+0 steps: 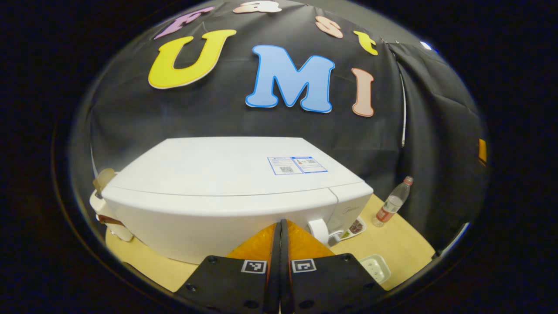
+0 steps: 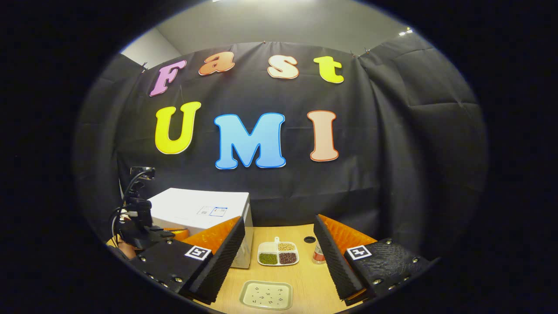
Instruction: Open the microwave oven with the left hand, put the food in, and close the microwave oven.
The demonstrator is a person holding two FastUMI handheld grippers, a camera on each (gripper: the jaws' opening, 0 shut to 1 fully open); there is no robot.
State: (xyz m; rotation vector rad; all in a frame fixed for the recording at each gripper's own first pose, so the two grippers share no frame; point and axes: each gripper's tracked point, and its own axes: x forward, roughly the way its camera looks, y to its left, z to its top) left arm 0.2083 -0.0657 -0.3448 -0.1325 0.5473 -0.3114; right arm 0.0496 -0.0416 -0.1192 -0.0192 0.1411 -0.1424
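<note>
1. Left gripper [image 1: 281, 226]: fingers pressed together, gripping nothing, held close above the front edge of the microwave [image 1: 226, 183].
2. Right gripper [image 2: 279, 244]: fingers spread wide, empty, hovering over the table [image 2: 314, 279].
3. Food tray [image 2: 277, 254], three compartments, sits on the table just right of the microwave; a small empty dish [image 2: 267, 295] lies nearer.
4. Judgement: opening step in hand, door apparently shut. Next move requires the left gripper to reach the door's edge and pull.

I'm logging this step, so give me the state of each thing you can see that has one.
microwave oven: door shut
left gripper: shut, empty, close to the microwave
right gripper: open, empty
divided food dish: on the table, filled
water bottle: upright, capped
shallow tray: on the table
</note>
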